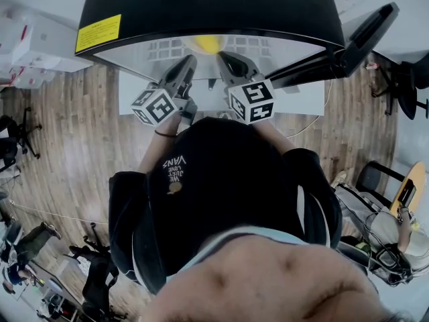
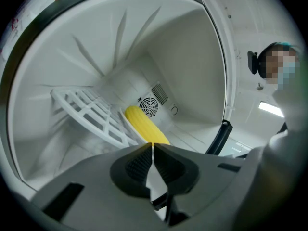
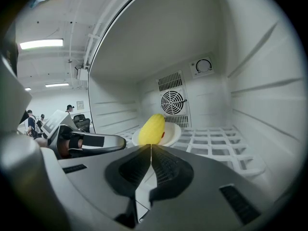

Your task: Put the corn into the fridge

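Observation:
The yellow corn (image 3: pixel 152 128) lies on a small white plate (image 3: pixel 172 134) on the white wire rack (image 3: pixel 216 141) inside the open fridge (image 1: pixel 201 5). In the head view the corn (image 1: pixel 206 43) shows just past both grippers. My right gripper (image 3: pixel 150 146) reaches into the fridge, jaws shut, its tip right before the corn and plate. My left gripper (image 2: pixel 152 146) is also inside, shut, with the corn (image 2: pixel 144 126) just beyond its tip. One of its fingers (image 3: pixel 96 141) shows left of the plate. The plate's near rim is hidden, so contact is unclear.
A round fan vent (image 3: pixel 172 102) and a dial (image 3: pixel 203 65) sit on the fridge's back wall. The black door (image 1: pixel 348 45) stands open to the right. White side walls close in around both grippers. Office chairs (image 1: pixel 402 79) stand on the wooden floor.

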A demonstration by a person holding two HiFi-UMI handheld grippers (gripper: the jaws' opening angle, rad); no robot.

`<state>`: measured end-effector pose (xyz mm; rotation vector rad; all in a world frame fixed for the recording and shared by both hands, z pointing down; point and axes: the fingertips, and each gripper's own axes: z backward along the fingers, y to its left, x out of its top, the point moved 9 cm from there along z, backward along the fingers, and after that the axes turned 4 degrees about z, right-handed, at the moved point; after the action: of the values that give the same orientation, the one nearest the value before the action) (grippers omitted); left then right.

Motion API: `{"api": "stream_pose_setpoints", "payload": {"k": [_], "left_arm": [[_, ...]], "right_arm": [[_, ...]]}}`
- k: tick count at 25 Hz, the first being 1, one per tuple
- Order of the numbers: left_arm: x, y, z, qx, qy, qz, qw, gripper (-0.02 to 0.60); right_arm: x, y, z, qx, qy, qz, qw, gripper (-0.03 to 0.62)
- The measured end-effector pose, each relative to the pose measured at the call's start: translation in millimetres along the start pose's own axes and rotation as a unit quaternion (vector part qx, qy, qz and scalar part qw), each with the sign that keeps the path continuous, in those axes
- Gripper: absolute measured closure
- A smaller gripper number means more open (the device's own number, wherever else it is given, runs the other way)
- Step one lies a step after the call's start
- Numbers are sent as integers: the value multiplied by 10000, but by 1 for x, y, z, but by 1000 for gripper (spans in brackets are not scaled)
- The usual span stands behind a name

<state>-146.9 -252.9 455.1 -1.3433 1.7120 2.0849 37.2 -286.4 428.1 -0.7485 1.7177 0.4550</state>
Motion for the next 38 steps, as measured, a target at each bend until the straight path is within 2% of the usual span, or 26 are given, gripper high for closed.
{"api": "stream_pose_setpoints", "payload": {"k": [28, 38], "left_arm": [[9, -2, 7, -208, 246, -175, 9993, 555], [13, -10, 13, -364, 395, -617, 9966, 556]], "right_arm": [[2, 11, 3, -267, -27, -52, 9996, 577], [0, 18, 13, -425, -81, -117, 9990, 577]]}}
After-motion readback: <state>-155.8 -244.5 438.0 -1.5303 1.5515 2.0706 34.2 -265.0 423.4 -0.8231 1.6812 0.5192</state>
